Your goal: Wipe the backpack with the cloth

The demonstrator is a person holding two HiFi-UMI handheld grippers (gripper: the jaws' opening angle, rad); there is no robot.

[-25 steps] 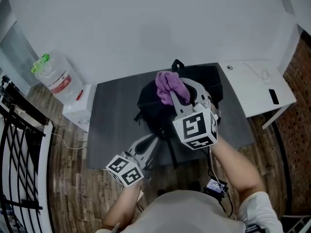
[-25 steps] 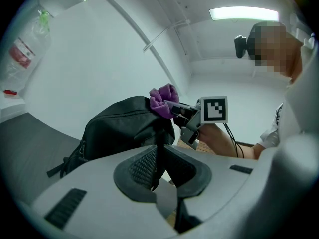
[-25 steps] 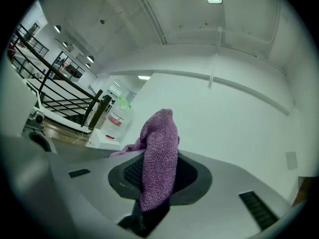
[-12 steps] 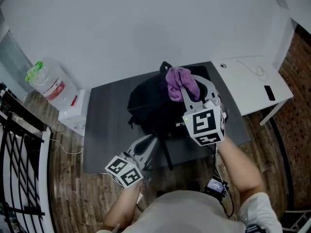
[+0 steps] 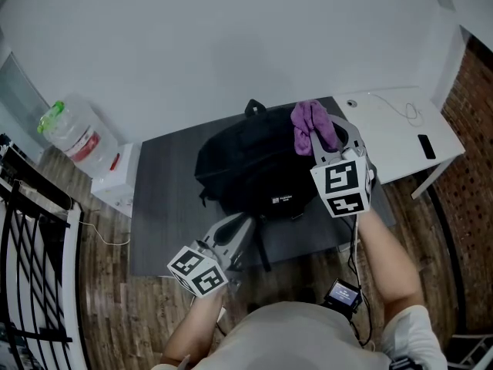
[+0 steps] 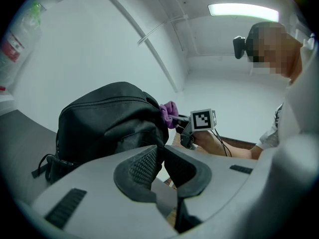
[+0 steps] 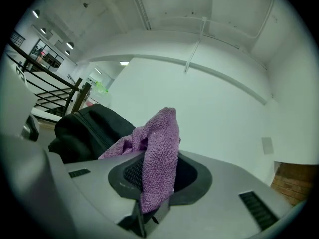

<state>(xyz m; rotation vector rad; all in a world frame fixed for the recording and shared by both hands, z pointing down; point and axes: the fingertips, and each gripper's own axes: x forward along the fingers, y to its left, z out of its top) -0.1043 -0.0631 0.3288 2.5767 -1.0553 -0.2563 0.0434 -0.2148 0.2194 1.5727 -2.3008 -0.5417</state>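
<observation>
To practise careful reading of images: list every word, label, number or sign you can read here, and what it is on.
White print on the backpack: too small to read.
Red label on the water jug: too blurred to read.
Cubes on left tool and right tool: marker patterns, no words.

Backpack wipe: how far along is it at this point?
Done: the purple cloth is clamped in the right gripper. In hand: the cloth sits against the black backpack's upper right side, so wiping looks under way. Left: most of the backpack; no wiped area shows. The left gripper is shut and empty by the table's front edge.
</observation>
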